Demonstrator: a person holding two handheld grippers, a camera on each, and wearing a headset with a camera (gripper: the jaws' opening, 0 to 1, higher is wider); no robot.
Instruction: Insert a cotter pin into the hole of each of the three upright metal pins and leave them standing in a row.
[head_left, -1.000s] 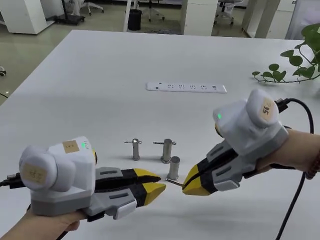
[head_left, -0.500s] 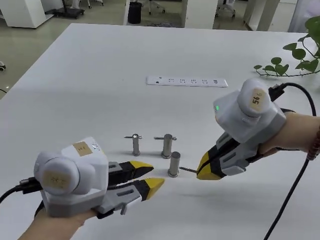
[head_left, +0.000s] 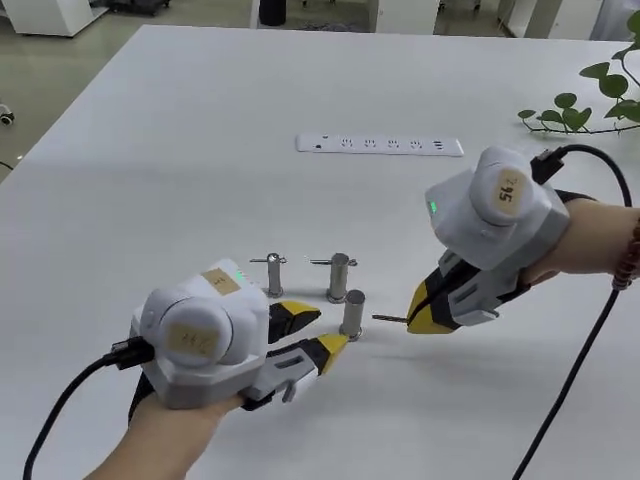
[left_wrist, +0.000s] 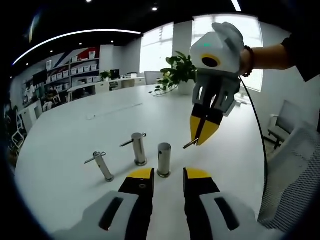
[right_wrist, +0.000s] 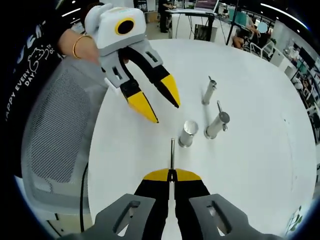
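Three upright metal pins stand on the white table. The two far pins (head_left: 274, 276) (head_left: 338, 277) each carry a cotter pin through the head. The near pin (head_left: 352, 313) has a bare head. My right gripper (head_left: 413, 322) is shut on a cotter pin (head_left: 388, 319) that points at the near pin, a short gap away. My left gripper (head_left: 325, 330) is open just left of the near pin (left_wrist: 163, 159), which stands ahead of its jaws. In the right gripper view the cotter pin (right_wrist: 172, 154) sticks out toward the near pin (right_wrist: 188, 133).
A white power strip (head_left: 380, 146) lies farther back on the table. A leafy plant (head_left: 590, 108) sits at the far right edge. A black cable (head_left: 575, 385) trails from the right gripper, another from the left.
The left gripper has come forward and right, closer to the near pin. The right gripper has drawn back to the right with the cotter pin, opening a gap from the near pin.
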